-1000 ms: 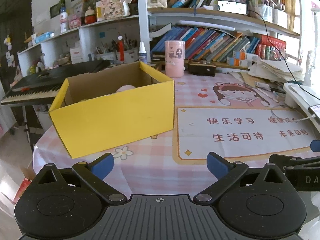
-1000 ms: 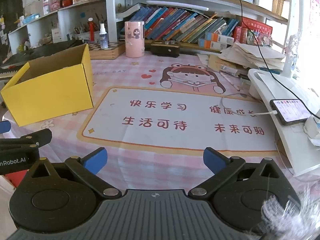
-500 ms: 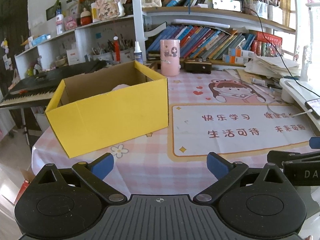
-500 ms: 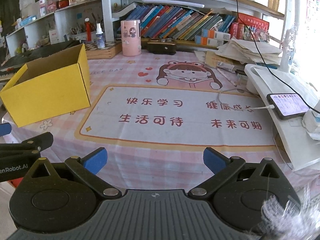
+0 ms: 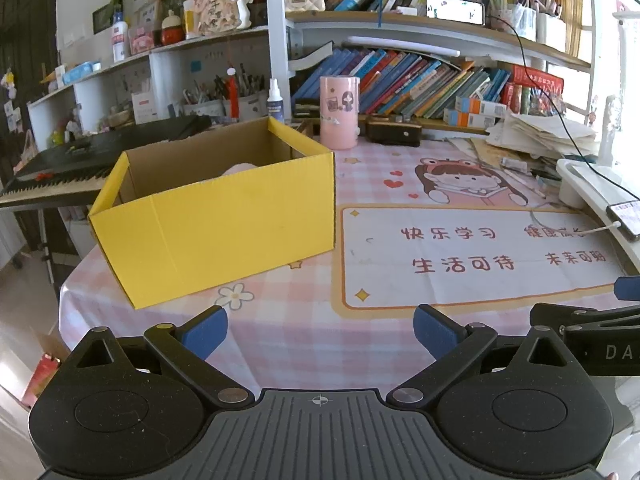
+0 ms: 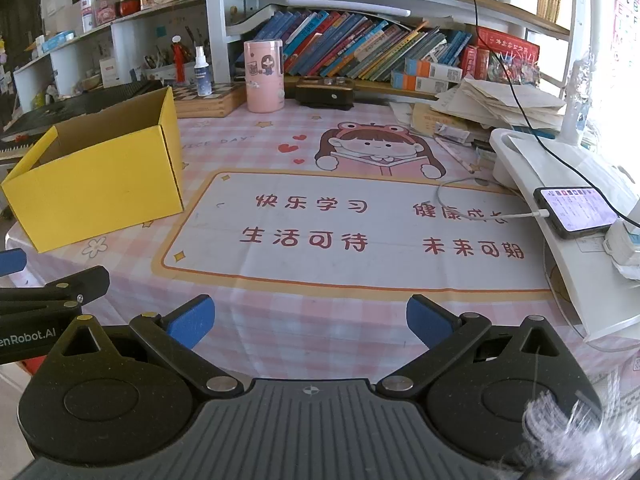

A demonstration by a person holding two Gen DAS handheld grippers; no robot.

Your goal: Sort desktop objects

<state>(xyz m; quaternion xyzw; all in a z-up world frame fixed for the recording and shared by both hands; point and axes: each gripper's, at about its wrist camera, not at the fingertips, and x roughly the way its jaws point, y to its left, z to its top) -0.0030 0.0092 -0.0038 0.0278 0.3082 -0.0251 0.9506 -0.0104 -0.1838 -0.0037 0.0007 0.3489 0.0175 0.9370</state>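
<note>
Yellow box (image 5: 224, 220) sits on the pink checked tablecloth (image 5: 312, 332) ahead of your left gripper (image 5: 320, 330), whose blue pads are spread wide on nothing; something pale pink (image 5: 240, 168) shows inside. From your right gripper (image 6: 310, 320), equally wide and empty, the box lies far left, a phone (image 6: 576, 212) right.

The box (image 5: 216, 220) sits on the left side of the worktop (image 5: 304, 340). Something lies inside it, mostly hidden. Behind the box stand a cup (image 5: 339, 112) and a spray bottle (image 5: 275, 100). A phone (image 6: 576, 212) rests on a stand (image 6: 580, 280) at the right. Books (image 6: 360, 52) fill the shelf at the back.
</note>
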